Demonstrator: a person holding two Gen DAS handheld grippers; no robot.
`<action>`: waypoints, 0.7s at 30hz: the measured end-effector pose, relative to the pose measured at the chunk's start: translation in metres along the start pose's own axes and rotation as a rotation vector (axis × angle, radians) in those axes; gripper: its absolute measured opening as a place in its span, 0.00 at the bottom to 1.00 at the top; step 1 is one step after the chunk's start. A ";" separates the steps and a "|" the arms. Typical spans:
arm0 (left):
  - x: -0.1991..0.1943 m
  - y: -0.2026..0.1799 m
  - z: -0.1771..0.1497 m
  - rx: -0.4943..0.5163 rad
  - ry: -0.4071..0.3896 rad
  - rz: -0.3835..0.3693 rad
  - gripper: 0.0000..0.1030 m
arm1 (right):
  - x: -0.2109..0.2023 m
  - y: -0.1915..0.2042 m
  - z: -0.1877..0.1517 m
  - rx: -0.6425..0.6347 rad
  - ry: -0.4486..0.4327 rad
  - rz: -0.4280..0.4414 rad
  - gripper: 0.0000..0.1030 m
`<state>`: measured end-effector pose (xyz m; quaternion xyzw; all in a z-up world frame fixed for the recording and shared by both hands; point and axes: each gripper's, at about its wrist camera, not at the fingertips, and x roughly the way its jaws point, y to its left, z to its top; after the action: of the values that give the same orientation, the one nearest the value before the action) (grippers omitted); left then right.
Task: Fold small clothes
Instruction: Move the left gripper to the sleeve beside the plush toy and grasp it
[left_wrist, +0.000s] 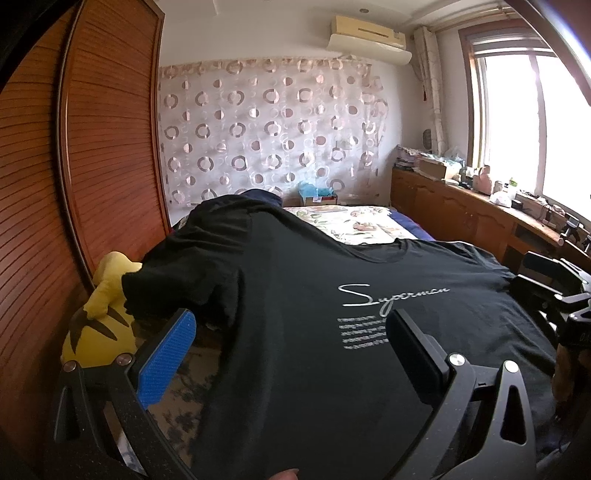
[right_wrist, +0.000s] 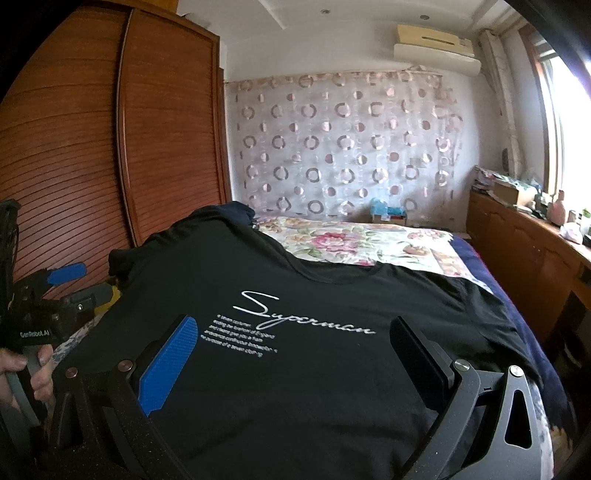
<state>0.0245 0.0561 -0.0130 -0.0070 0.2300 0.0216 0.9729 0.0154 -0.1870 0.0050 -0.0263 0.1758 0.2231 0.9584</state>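
Black T-shirt (left_wrist: 332, 332) lies spread front-up on the bed (right_wrist: 369, 243), white script "Superman" print w/ small text lines under it showing. Collar points toward the far wall; one sleeve hangs off the bed edge on the wardrobe (left_wrist: 92, 147) side, just above a yellow plush toy (left_wrist: 99, 317).

Left tongs (left_wrist: 291, 354) wide open, nothing between the jaws, blue pad on one finger (left_wrist: 166, 362), black pad on the other. They hover over the shirt's lower part, near the sleeve side.

Right tongs (right_wrist: 295, 365) also wide open, empty, over the shirt's lower part below the print. In the right wrist view a hand (right_wrist: 26, 373) holds the left tool's grip at the far left edge.

Beyond the shirt: floral cover on the bed, circle-pattern curtain (right_wrist: 343, 155) on the back wall, AC unit (left_wrist: 369, 40) above, wooden cabinet (left_wrist: 461, 218) w/ clutter under the window.
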 end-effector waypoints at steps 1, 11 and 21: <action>0.002 0.003 0.001 0.002 0.004 0.001 1.00 | 0.002 -0.002 0.001 -0.001 0.002 0.005 1.00; 0.025 0.054 0.011 -0.048 0.058 0.024 1.00 | 0.037 -0.025 0.012 -0.008 0.060 0.044 1.00; 0.058 0.114 0.031 -0.153 0.129 0.043 0.80 | 0.078 -0.042 0.038 -0.010 0.158 0.102 1.00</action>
<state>0.0849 0.1725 -0.0118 -0.0777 0.2900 0.0596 0.9520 0.1116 -0.1872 0.0120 -0.0396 0.2510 0.2699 0.9288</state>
